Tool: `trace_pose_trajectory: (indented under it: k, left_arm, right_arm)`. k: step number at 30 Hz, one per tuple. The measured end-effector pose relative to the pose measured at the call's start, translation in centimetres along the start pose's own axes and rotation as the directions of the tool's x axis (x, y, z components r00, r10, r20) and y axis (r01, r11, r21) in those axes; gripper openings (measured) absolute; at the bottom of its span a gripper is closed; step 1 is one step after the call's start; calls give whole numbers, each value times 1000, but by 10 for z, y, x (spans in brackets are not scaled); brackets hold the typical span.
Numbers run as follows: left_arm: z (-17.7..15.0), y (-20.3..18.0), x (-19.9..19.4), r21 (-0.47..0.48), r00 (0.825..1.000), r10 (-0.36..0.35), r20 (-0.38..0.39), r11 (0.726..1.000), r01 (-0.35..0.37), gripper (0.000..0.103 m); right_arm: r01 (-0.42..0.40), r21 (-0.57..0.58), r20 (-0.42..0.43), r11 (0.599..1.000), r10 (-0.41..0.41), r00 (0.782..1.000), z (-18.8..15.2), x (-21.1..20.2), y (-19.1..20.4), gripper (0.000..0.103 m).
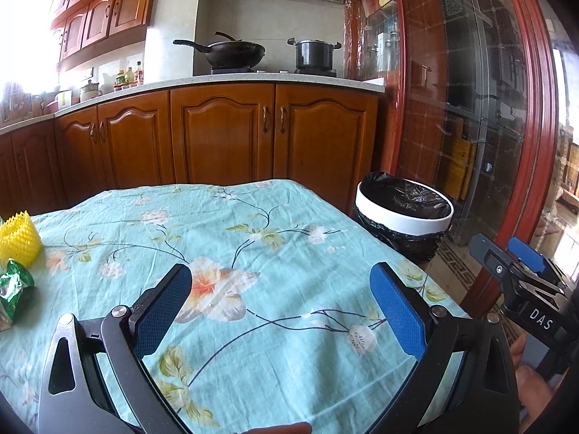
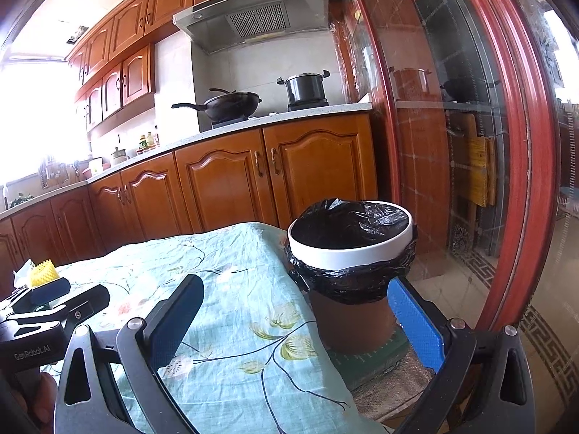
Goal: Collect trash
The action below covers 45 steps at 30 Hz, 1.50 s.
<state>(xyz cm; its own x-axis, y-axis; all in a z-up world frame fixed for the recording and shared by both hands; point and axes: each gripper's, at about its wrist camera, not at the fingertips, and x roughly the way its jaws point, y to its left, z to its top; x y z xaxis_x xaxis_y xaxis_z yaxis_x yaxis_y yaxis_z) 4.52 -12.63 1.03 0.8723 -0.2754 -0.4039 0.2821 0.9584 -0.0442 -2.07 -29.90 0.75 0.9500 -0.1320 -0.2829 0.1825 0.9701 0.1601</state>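
Both tools stand wide and hold nothing: the left tool (image 1: 280, 311) hovers over the bench's turquoise floral cloth (image 1: 231, 238), and the right tool (image 2: 295, 322) faces the white-rimmed bin lined with a black plastic bag (image 2: 349, 242) just beside the bench.

The trash lies at the left edge of the left view: a yellow foam fruit net (image 1: 18, 240) and a crumpled green foil wrapper (image 1: 14, 285).

In my judgement collecting is unfinished; next calls for the left tool to close on one piece.

"DAS" and "GenRobot.AI" are printed on the tools.

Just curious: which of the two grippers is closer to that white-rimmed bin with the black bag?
The right gripper, open just before the white-rimmed bin. The left gripper hangs open over the floral tablecloth, farther away.
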Motion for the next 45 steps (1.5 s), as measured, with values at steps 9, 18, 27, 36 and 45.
trace_pose_trajectory:
  k: [9, 18, 27, 36, 45]
  left_arm:
    - [1, 0, -1, 5, 1000, 7, 7, 1000, -7, 101]
    - [1, 0, -3, 7, 1000, 16, 10, 1000, -16, 101]
    - [1, 0, -3, 17, 1000, 18, 17, 1000, -18, 101]
    - [2, 0, -3, 21, 1000, 17, 16, 1000, -18, 101]
    - [3, -1, -2, 29, 1000, 11, 16, 1000, -11, 101]
  right_arm:
    - [-8, 1, 4, 1000, 8, 1000, 1, -2, 1, 102]
    - [-15, 1, 1, 1000, 15, 1000, 1, -1, 2, 102]
    - [-17, 3, -2, 1000, 17, 1000, 1, -1, 2, 102]
    - [-23, 3, -2, 1000, 23, 1000, 2, 1, 1, 102]
    - [-28, 4, -3, 1000, 28, 1000, 3, 1, 2, 102]
